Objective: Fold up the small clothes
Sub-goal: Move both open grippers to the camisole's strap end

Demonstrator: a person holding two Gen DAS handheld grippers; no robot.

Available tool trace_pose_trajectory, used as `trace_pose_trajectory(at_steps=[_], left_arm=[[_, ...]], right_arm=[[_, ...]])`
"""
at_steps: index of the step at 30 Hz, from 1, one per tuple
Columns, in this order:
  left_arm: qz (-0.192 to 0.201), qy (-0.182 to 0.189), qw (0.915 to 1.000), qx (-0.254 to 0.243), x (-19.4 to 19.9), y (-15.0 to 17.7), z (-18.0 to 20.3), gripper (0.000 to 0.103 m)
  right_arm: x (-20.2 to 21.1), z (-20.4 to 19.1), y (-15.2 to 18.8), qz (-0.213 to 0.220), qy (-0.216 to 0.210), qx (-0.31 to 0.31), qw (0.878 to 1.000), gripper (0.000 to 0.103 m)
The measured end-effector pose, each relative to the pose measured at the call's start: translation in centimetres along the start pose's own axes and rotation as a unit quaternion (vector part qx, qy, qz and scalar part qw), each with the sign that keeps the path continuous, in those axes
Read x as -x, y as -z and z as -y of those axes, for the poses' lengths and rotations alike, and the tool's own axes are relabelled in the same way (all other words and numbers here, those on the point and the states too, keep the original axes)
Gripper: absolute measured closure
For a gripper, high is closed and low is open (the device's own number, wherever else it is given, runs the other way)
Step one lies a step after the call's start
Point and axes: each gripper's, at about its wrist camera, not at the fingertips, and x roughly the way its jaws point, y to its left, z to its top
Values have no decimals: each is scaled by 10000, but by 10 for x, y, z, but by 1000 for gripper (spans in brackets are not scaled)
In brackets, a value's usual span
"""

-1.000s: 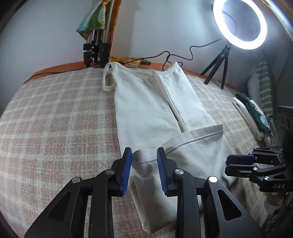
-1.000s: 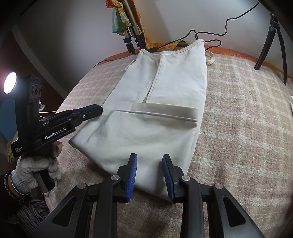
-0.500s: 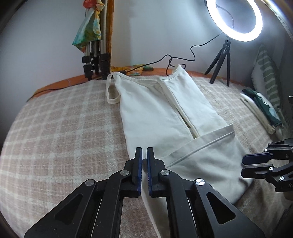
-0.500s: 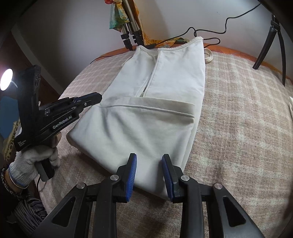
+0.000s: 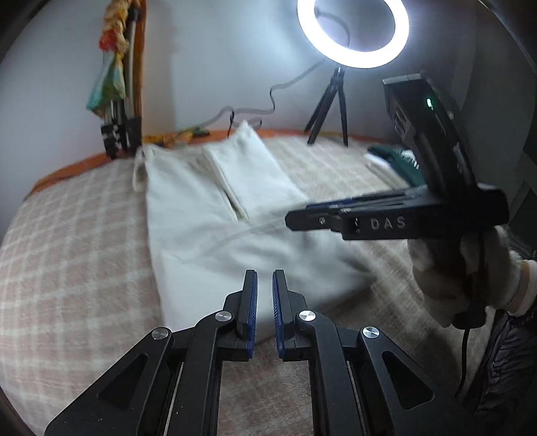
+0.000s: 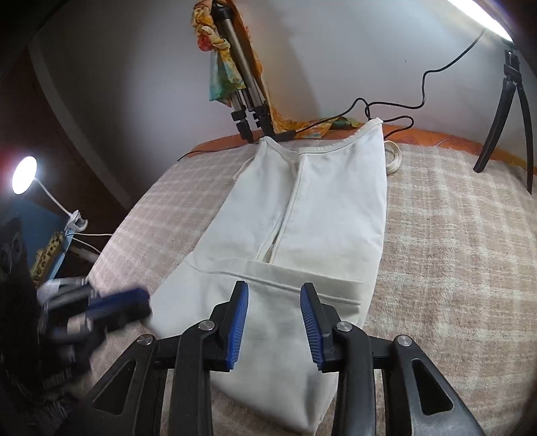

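A cream-white garment (image 5: 214, 221) lies flat on the checked blanket (image 5: 67, 268), sides folded inward and its near end folded up over the body; it also shows in the right wrist view (image 6: 319, 214). My left gripper (image 5: 265, 288) hovers over the garment's near edge, jaws a narrow gap apart and empty. My right gripper (image 6: 273, 302) is open and empty above the folded near part of the garment; in the left wrist view it (image 5: 302, 218) is seen side-on, held by a gloved hand (image 5: 470, 268). The left gripper appears blurred at the left in the right wrist view (image 6: 117, 302).
A lit ring light on a small tripod (image 5: 352, 30) stands at the blanket's far edge, with a black cable (image 6: 402, 107). A tall tripod with a colourful cloth (image 6: 235, 84) stands at the back. Folded green-and-white clothes (image 5: 399, 161) lie at the right. A desk lamp (image 6: 23, 174) glows off the left.
My left gripper shut, then opened a small gap and pulled back toward the garment's near edge. My right gripper rose and moved forward over the folded part, staying open.
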Motion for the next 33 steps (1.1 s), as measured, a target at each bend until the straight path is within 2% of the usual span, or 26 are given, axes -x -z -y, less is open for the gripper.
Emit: trace_pose_trajectory(at_steps=[2, 4, 6, 8, 10, 13, 15, 17, 18, 19, 21, 23, 25, 27, 33], left_arm=[[-220, -134, 9997, 21, -14, 5, -3, 95], [-306, -183, 9992, 152, -16, 9, -11, 95], [-346, -178, 9986, 360, -13, 11, -23, 95], [-395, -280, 9975, 510, -10, 14, -36, 95], [-425, -398, 9967, 568, -7, 17, -47, 95], [-412, -683, 9940, 748, -2, 14, -67, 95], [-316, -684, 9932, 883, 2, 7, -78, 95], [-189, -635, 9932, 958, 6, -1, -84, 90], [-146, -593, 9932, 987, 6, -5, -85, 80], [-102, -549, 9932, 1022, 6, -10, -88, 63], [34, -334, 9933, 1108, 5, -18, -92, 54], [-2, -201, 9928, 1177, -2, -25, -98, 54], [-26, -28, 9914, 1305, -10, -30, -105, 54], [-75, 79, 9889, 1483, -20, -36, -115, 54], [-101, 333, 9828, 1813, -46, -60, -139, 54]], right_arm=[[-10, 5, 4, -220, 402, -104, 9989, 71], [-12, 10, 9, -301, 681, -121, 9972, 80], [-8, 12, 10, -321, 948, -17, 9950, 81], [-6, 16, 13, -309, 1243, 35, 9918, 73], [-4, 28, 13, -320, 1069, -143, 9937, 75], [6, 38, 11, -246, 1136, -222, 9930, 74], [14, 40, 8, -155, 1047, -256, 9941, 72], [19, 39, 4, -84, 938, -251, 9952, 72], [21, 37, 2, -40, 909, -202, 9956, 71], [22, 35, 1, -2, 901, -153, 9958, 69], [22, 33, -2, 56, 886, -72, 9960, 63], [20, 32, -5, 77, 817, -12, 9966, 54], [17, 34, -8, 121, 816, 30, 9966, 51], [12, 38, -13, 109, 807, 11, 9967, 51], [-2, 59, -40, 15, 377, -245, 9990, 51]])
